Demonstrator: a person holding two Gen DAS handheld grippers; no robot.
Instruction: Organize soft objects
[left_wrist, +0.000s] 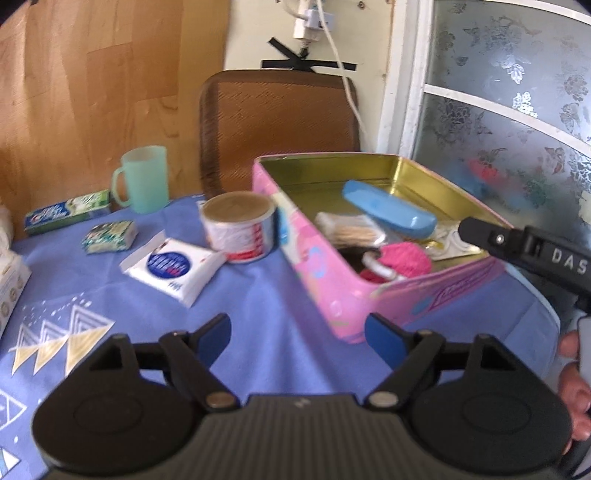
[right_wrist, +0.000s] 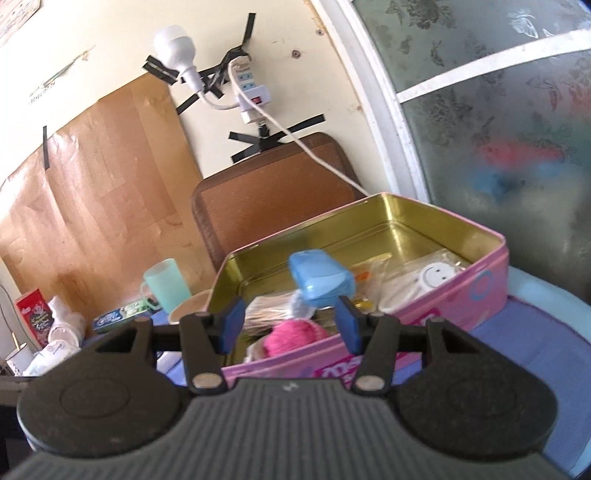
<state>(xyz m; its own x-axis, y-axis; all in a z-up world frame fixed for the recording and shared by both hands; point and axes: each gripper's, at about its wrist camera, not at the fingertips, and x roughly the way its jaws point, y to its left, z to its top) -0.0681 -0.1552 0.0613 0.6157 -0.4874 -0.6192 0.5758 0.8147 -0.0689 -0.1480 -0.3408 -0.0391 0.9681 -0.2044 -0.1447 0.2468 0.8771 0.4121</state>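
While both grippers gape empty, left gripper (left_wrist: 297, 334) hovers over blue tablecloth (left_wrist: 258, 314); right gripper (right_wrist: 290, 323) by pink tin (right_wrist: 461, 291); pink yarn (right_wrist: 295, 334) inside, under blue case (right_wrist: 319, 277).

Load is being carried by a table under a blue tablecloth (left_wrist: 266, 314). Relative to the left gripper (left_wrist: 299, 334): pink tin (left_wrist: 354, 295) is being supported just ahead-right, white tissue pack (left_wrist: 173, 267) ahead-left, red-and-white can (left_wrist: 240, 227) beyond it, touching the pack. Small green packet (left_wrist: 110, 236), toothpaste box (left_wrist: 68, 212) and mint cup (left_wrist: 142, 179) are being held farther left. A white box (left_wrist: 9, 288) is being cut off at far left.
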